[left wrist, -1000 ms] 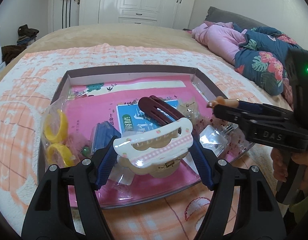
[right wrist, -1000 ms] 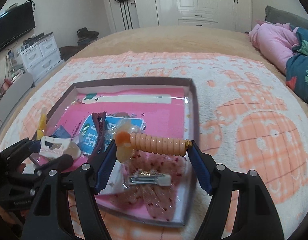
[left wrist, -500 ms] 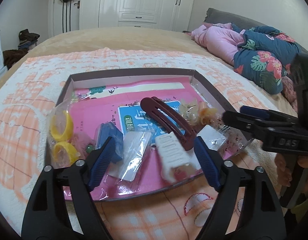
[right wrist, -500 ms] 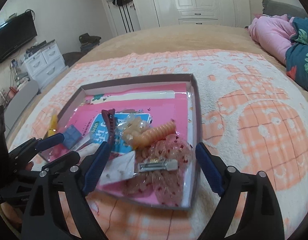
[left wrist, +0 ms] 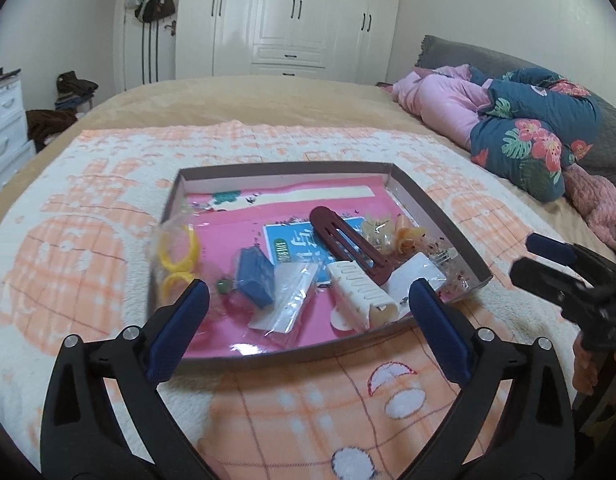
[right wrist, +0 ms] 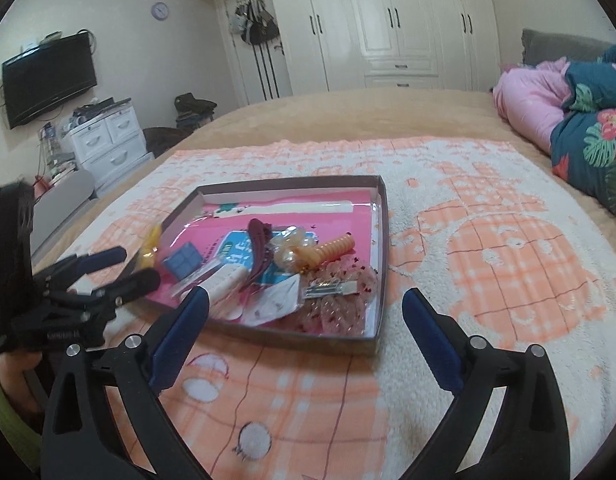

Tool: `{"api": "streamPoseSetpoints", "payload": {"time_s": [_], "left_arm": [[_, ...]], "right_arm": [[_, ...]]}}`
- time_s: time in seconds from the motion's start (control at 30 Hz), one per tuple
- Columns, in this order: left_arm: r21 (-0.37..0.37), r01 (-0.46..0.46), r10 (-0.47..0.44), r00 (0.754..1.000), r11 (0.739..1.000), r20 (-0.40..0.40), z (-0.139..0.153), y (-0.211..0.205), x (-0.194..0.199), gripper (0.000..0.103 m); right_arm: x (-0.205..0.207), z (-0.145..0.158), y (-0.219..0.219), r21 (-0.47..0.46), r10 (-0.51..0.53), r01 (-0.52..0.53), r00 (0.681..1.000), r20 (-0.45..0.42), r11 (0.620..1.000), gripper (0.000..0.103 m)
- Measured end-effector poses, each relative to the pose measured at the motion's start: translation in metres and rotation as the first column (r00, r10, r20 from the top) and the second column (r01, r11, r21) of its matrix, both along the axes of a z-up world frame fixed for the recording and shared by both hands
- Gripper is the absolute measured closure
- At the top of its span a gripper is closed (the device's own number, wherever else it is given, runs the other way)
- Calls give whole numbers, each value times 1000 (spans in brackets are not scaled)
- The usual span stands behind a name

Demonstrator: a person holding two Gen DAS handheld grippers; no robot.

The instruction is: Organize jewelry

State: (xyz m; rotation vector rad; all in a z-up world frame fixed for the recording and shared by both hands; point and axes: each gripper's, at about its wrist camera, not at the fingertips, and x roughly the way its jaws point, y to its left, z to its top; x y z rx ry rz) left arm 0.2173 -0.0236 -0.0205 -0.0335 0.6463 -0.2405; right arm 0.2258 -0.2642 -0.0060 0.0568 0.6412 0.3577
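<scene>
Both grippers, left [left wrist: 308, 300] and right [right wrist: 305, 312], are gaping wide, having just opened, holding nothing; only the right view is showing the silver metal clip [right wrist: 331, 289] in the shallow brown cardboard tray [right wrist: 382, 240].

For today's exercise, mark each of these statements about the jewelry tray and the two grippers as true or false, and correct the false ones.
1. The left gripper holds the white hair claw. False: its jaws are open and empty, and the claw lies in the tray.
2. The dark red hair clip lies in the tray. True.
3. The orange spiral hair tie lies on the blanket outside the tray. False: it lies in the tray.
4. The right gripper is open with nothing between its pads. True.
5. The yellow rings are in a clear bag at the tray's edge. True.
</scene>
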Motion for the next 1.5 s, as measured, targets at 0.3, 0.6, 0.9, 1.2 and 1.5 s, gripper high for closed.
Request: {"api": "streamPoseSetpoints", "payload": {"time_s": [0.3,0.6,0.9,1.2,1.5], "left_arm": [[-11,-42,42,997,999,58,11,9,-36,11],[-22,-60,62,993,998,100,16,14,-68,11],[-24,-81,83,991,996,109,11,18,-89,11],[2,-107,106,986,994,127,9,18,-107,11],[10,-101,99,984,995,149,5,11,-126,11]], "right_arm": [[-47,4,10,-51,6,0,993,115,999,7],[-72,1,8,-51,-37,46,985,168,998,6],[-91,-4,4,-59,-77,91,976,204,994,6],[-110,-5,3,-77,-91,114,963,255,990,6],[-126,-8,-1,-38,-130,143,961,246,989,6]]}}
